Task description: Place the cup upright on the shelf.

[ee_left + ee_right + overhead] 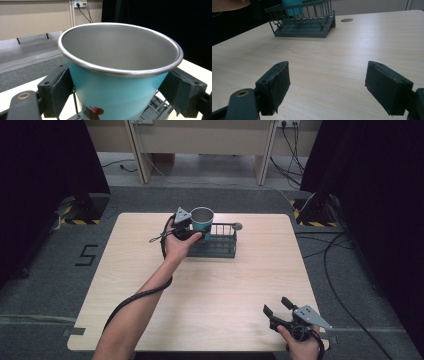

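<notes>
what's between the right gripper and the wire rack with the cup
Nothing: bare wooden table runs from the open right gripper to the wire rack holding the teal cup, as the right gripper view shows.

Black grippers, padded fingers [275, 83], grey three-cornered plates, black cables, bare forearms

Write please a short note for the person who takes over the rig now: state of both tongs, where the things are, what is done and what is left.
Left tongs: shut on the teal cup, held upright at the left end of the wire rack.
Right tongs: open, holding nothing, over the table near its front right corner.
Done: cup gripped.
Left: probably setting the cup into the rack or lifting it out; I cannot tell which.
</notes>
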{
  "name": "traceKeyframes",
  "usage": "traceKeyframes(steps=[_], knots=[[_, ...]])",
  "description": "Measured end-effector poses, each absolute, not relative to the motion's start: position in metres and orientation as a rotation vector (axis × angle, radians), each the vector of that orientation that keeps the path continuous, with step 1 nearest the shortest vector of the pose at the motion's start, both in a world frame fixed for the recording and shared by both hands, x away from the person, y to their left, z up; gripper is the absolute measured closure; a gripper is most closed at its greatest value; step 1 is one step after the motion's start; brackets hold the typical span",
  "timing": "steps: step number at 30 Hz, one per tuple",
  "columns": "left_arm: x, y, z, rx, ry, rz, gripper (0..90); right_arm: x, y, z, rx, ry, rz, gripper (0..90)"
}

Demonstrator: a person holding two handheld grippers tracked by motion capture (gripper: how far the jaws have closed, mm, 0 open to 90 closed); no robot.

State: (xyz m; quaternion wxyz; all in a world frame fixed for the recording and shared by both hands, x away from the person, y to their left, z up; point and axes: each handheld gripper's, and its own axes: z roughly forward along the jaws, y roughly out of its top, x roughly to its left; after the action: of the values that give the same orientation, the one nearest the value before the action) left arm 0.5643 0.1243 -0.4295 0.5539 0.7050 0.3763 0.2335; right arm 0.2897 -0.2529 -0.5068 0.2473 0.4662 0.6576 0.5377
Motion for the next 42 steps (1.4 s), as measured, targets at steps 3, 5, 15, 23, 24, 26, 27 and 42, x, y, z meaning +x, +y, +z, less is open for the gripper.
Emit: traceKeyframes(steps=[3, 5, 15, 23, 24, 26, 27, 42], knots=[[0.565, 0.123, -0.429, 1.671, 0.886, 0.555, 14.8, 0.289, -0.253, -0.507, 1.273, 1.793, 1.467, 20.6], [0.565, 0.122, -0.43, 1.67, 0.886, 0.554, 14.8, 0.29, -0.253, -0.507, 1.272, 1.793, 1.467, 20.6], [0.565, 0.119, -0.436, 1.689, 0.894, 0.55, 14.8, 0.289, -0.253, -0.507, 1.267, 1.794, 1.462, 20.6], [0.565, 0.119, -0.441, 1.704, 0.908, 0.554, 14.8, 0.29, -0.253, -0.507, 1.266, 1.794, 1.462, 20.6], [0.564, 0.119, -0.442, 1.704, 0.911, 0.554, 14.8, 0.29, -0.253, -0.507, 1.268, 1.794, 1.466, 20.6], [0.564, 0.12, -0.442, 1.708, 0.912, 0.554, 14.8, 0.29, -0.253, -0.507, 1.267, 1.795, 1.466, 20.6], [0.564, 0.12, -0.443, 1.711, 0.913, 0.553, 14.8, 0.29, -0.252, -0.507, 1.269, 1.795, 1.466, 20.6], [0.564, 0.118, -0.444, 1.72, 0.917, 0.549, 14.7, 0.29, -0.252, -0.507, 1.266, 1.798, 1.465, 20.6]])
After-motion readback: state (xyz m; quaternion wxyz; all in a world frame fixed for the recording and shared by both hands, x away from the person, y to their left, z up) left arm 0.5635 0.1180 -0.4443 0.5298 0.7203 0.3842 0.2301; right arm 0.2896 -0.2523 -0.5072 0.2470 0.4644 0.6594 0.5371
